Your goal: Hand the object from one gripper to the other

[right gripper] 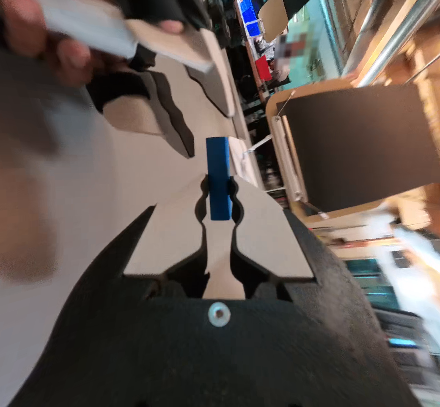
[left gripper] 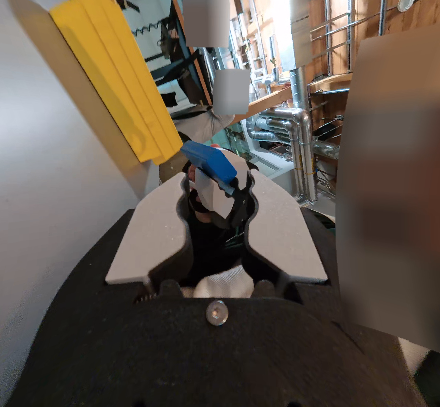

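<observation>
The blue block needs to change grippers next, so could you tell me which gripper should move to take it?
The left gripper: its jaws are open and empty, while the right gripper is shut on the blue block, whose free end sticks out beyond the fingertips for the left to grasp.

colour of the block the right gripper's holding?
Blue, plain. The block shows best in the right wrist view, clamped in the right gripper.

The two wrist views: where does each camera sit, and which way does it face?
Left wrist view: sits on the left gripper, facing along its open fingers at the blue block in the other gripper; a yellow panel behind.
Right wrist view: sits on the right gripper, shut on the blue block; the left gripper and a blurred hand show beyond.
Shared: the blue block and both grippers.
</observation>
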Motion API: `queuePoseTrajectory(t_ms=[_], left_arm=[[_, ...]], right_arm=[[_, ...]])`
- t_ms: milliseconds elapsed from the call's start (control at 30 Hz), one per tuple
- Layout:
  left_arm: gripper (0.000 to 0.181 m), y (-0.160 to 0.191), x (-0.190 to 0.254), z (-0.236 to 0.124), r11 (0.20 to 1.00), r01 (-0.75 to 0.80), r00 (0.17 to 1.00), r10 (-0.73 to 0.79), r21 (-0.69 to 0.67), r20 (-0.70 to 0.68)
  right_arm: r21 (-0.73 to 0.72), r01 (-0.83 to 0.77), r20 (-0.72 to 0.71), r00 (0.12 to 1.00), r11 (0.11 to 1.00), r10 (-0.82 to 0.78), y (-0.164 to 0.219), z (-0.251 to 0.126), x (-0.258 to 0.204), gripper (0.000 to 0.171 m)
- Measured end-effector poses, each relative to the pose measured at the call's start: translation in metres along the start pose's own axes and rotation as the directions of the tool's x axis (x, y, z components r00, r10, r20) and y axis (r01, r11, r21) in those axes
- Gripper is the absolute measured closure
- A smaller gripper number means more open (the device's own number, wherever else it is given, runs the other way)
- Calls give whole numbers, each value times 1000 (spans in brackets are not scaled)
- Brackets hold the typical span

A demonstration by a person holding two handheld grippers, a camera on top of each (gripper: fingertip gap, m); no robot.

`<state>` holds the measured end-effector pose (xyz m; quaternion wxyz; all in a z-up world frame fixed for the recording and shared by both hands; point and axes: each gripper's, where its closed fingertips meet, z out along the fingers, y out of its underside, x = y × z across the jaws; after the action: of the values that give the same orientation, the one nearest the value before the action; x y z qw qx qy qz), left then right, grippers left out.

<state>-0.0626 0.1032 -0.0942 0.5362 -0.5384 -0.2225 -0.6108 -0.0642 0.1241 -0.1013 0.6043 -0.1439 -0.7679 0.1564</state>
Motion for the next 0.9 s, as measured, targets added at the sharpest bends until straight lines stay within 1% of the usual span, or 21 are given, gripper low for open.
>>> queuePoseTrajectory(t_ms=[67,100,133,167,233,300,333,367,400,467,633,733,900], left_arm=[[134,-4,1,-1,998,-52,999,52,19,-7],[133,-4,1,0,997,-80,997,80,15,-6],[131,-3,0,0,993,-117,993,117,9,0],[131,-2,1,1,987,-158,987,158,0,2],[132,-2,7,3,971,-240,971,240,-4,-13],[133,-2,17,4,947,-321,947,321,1,-32],[135,-2,20,4,933,-360,932,360,-1,-35],[137,-1,22,5,918,-397,917,396,-8,-34],[140,0,24,5,902,-431,902,431,-14,-30],[142,3,26,7,876,-482,876,481,-28,-24],[146,9,37,12,839,-543,839,542,-19,-58],[150,8,40,12,831,-557,830,556,-11,-48],[153,11,36,13,832,-553,833,553,-37,-28]], right_arm=[[44,-228,75,972,973,225,1,0,2,155],[66,-365,135,925,929,354,0,0,2,155],[83,-508,212,850,857,483,-4,-1,1,155],[98,-645,301,745,758,596,-11,-3,1,155],[84,-859,469,482,506,740,-22,-8,5,155],[36,-968,601,219,248,769,-27,-14,12,155],[6,-989,641,115,145,759,-26,-15,16,155],[-22,-997,678,35,68,734,-27,-17,18,155],[-52,-999,707,-26,16,707,-28,-19,18,155],[-94,-995,744,-95,-37,661,-33,-21,17,155],[-154,-984,782,-179,-93,598,-45,-24,12,155],[-177,-979,783,-201,-99,589,-47,-23,8,155],[-176,-982,783,-181,-68,595,-52,-22,3,154]])
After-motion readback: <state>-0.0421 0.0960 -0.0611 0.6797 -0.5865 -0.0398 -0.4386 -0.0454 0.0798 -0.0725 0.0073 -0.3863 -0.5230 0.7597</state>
